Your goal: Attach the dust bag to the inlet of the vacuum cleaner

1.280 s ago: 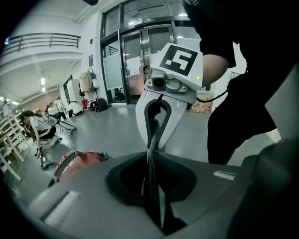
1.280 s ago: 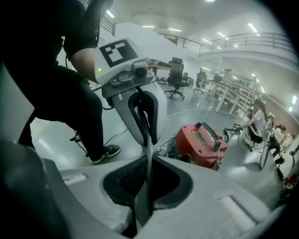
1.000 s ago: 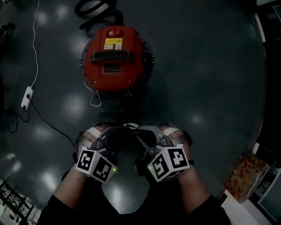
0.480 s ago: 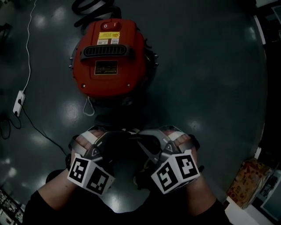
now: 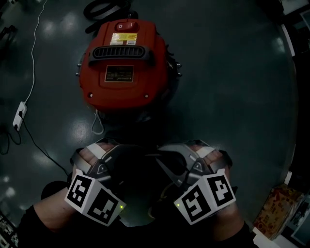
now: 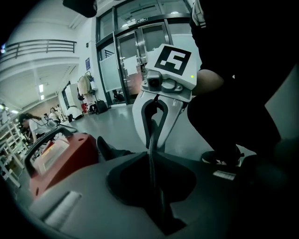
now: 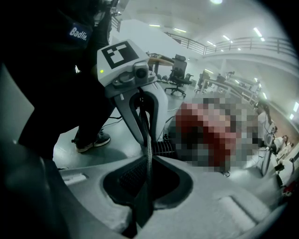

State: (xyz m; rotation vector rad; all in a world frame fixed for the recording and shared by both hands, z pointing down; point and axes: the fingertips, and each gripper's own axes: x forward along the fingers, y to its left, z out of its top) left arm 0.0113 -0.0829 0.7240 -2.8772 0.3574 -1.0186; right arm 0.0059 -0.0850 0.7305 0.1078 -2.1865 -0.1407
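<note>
Gripping: left gripper (image 6: 154,186) & right gripper (image 7: 142,186) each clamp one side of the thin, dark, limp dust bag (image 5: 141,167).
Left gripper jaws: almost together, pads pinching the bag; the sheet runs edge-on btwn them and on to the other gripper opposite.
Right gripper jaws: same, a narrow slit filled by the dark sheet, which shows a paler grey edge here.
Hands: left hand (image 5: 92,155) & right hand (image 5: 209,155) wrap the grey gripper bodies, knuckles up, black sleeves behind.
Marker cubes: white left cube (image 5: 94,197) & white right cube (image 5: 206,196), black square markers, each tilted outward w/ a small green light lit.
Bag position: stretched btwn the two grippers, close in front of the person, clear of the floor; apart from the vac, on its near side in head view.
Vacuum: round red plastic vacuum cleaner (image 5: 127,82) sits on the floor in the upper part of head view.
Vac lid: black ribbed carry handle (image 5: 121,54) across the top; red rocker switch (image 5: 125,25) at far edge; yellow label (image 5: 125,38) btwn switch & handle.
Hose: black ribbed hose (image 5: 104,8) curled just beyond the vac.
Cable: thin white cable (image 5: 35,58) runs down the left side to a white power strip (image 5: 19,115), well apart from the vac.
Floor: glossy dark grey floor (image 5: 232,87) w/ soft lamp reflections.
Lower right corner: coloured cardboard box (image 5: 278,208), print too small to read.
</note>
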